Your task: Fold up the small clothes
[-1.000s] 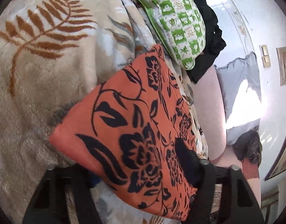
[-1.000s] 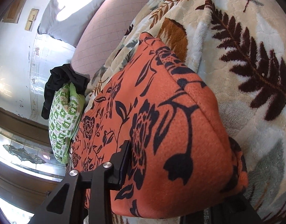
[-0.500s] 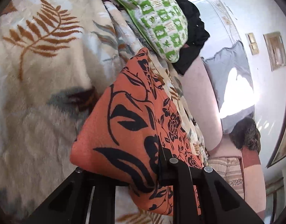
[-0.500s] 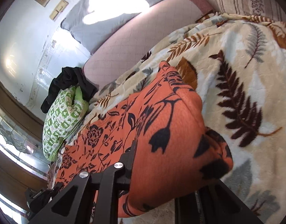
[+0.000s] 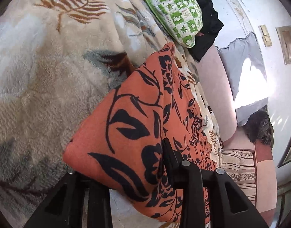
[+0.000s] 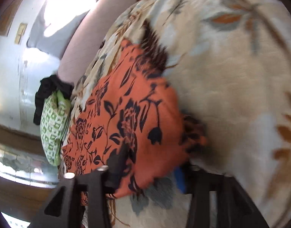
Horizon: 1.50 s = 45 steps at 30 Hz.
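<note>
Orange floral garment [image 5: 137, 133], thin and limp, folded into a soft wedge on the leaf-print fleece blanket [image 5: 41, 79], apex toward 12 o'clock in the left wrist view, near end filling 5 to 7 o'clock. Left gripper [image 5: 118, 172] clenched on one near corner, cloth pinched between the black fingers; right gripper [image 6: 151, 163] likewise clamped on the opposite corner, though blur softens that view. Probably light, no stiffness, sagging wherever unsupported; likely to drag rather than slide on the plush pile. Best taken at corners or along a folded edge, through all layers together, never mid-panel. Risk of loose layers slipping apart, as at the frayed-looking edge at 4 o'clock in the right wrist view. Green patterned pillow [image 5: 175, 11] and black cloth [image 5: 208, 26] well apart at 1 o'clock.
</note>
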Available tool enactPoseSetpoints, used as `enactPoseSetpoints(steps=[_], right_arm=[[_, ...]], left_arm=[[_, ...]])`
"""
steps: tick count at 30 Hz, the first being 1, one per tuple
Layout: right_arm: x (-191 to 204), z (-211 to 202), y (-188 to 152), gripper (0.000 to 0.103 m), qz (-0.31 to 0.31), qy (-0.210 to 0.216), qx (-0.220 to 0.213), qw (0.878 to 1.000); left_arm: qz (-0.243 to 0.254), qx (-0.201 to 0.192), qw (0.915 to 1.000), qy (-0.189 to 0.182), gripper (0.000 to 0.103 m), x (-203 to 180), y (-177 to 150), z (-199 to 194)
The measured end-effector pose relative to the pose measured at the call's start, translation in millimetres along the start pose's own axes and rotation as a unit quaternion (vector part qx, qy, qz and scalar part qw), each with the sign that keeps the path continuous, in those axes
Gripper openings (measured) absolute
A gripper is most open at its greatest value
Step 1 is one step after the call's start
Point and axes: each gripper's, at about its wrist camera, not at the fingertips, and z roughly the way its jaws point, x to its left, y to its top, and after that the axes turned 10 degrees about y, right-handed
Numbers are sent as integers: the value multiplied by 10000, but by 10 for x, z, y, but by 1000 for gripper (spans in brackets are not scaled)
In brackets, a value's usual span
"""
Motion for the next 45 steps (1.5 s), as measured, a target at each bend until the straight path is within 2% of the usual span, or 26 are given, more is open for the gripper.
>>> enactPoseSetpoints(steps=[2,4,6,7,8,10,12,14,18,21,23,26,28,30,33,35,38,40,43,45], right_arm=[[58,-248,-17,63,-246,-2,-123,9996],[267,-381,-25,62,-801,19,-160,9967],[594,-342,-73,49,-1368,184,-56,9904],[739,-274,-108,36,-1569,279,21,9872],[917,-137,-159,35,-1797,354,152,9830],[1201,216,-283,33,-2206,332,447,9738],[1430,615,-370,32,-2432,207,750,9669],[1579,1003,-402,31,-2436,207,1054,9639],[1732,1577,-408,31,-2467,96,865,9652],[1551,2020,-366,30,-2193,-125,1135,9690],[1544,1995,-354,23,-2311,-90,1017,9676],[1552,1833,-294,23,-2221,69,1252,9669],[1520,1635,-281,23,-2258,280,1211,9662],[1405,1465,-286,23,-2301,275,1244,9648],[1100,1450,-353,24,-2118,418,1857,9586],[1047,1282,-309,24,-2050,591,1874,9588],[895,1051,-116,27,-1601,979,1624,9687],[754,958,37,27,-1409,978,1444,9745],[558,806,300,27,-871,1284,1240,9801],[456,620,491,27,-700,1497,929,9819]], left_arm=[[115,-133,9998,56,32,-47,-5,-3],[241,-237,9994,104,27,-114,-6,-11],[266,-301,9992,53,27,-143,-5,-35],[264,-305,9992,30,27,-147,1,-36],[262,-283,9992,46,27,-146,6,-24],[156,-148,9997,103,33,-98,24,44],[15,-37,10000,-46,35,-33,40,111],[72,-49,9999,-129,34,-38,65,111],[307,-171,9993,-97,27,-107,79,94],[475,-273,9984,-101,23,-161,96,88],[592,-347,9974,-198,23,-218,116,44],[927,-530,9938,-306,22,-362,116,-66],[1177,-674,9903,-299,22,-469,88,-135],[1536,-860,9842,-214,22,-597,35,-203],[2079,-1048,9725,-84,22,-802,-80,-292],[2478,-1256,9606,-67,22,-956,-183,-397],[2935,-1473,9445,-55,22,-1210,-341,-506],[3268,-1585,9317,-23,22,-1427,-495,-550],[3768,-1618,9121,-47,22,-1851,-794,-581],[4070,-1567,8999,-56,22,-2116,-1017,-548]])
